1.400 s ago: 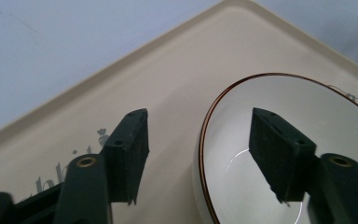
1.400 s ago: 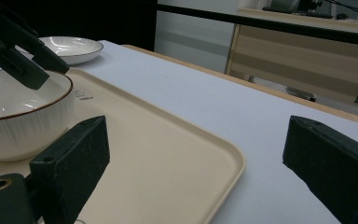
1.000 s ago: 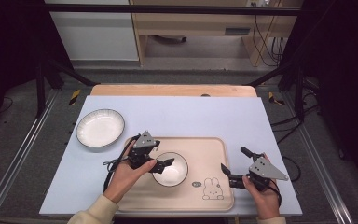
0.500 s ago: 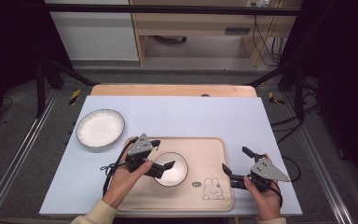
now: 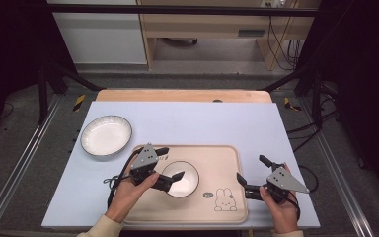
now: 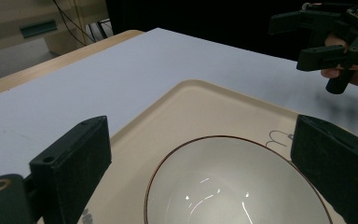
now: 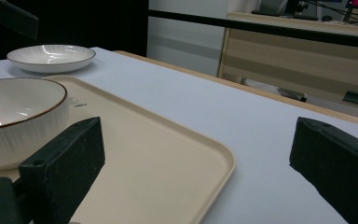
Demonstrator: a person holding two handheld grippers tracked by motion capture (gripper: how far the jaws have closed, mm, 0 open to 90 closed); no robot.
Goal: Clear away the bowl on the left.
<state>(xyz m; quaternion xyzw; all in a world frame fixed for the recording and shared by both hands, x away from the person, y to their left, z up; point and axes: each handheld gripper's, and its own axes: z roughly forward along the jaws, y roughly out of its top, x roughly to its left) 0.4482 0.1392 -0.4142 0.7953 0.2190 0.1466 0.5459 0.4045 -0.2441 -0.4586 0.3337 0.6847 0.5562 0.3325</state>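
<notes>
1. High view: The tray lies at the near edge of the table, near its middle. One bowl stands in the tray's left half; the bowl is empty. A rabbit drawing marks the tray's near right corner. A second, empty dish stands on the table off the tray's far left corner, apart from it. The left gripper straddles the bowl's left rim; its jaws have just been opening and stand wide, clear of the bowl. The right gripper hangs just off the tray's right edge, jaws spread, nothing between them.

2. Left gripper view: The bowl sits between the two jaws, untouched by either. The right gripper shows at the upper right.

3. Right gripper view: The jaws stand wide over the tray's corner. The bowl stands at the left, the dish beyond it.
</notes>
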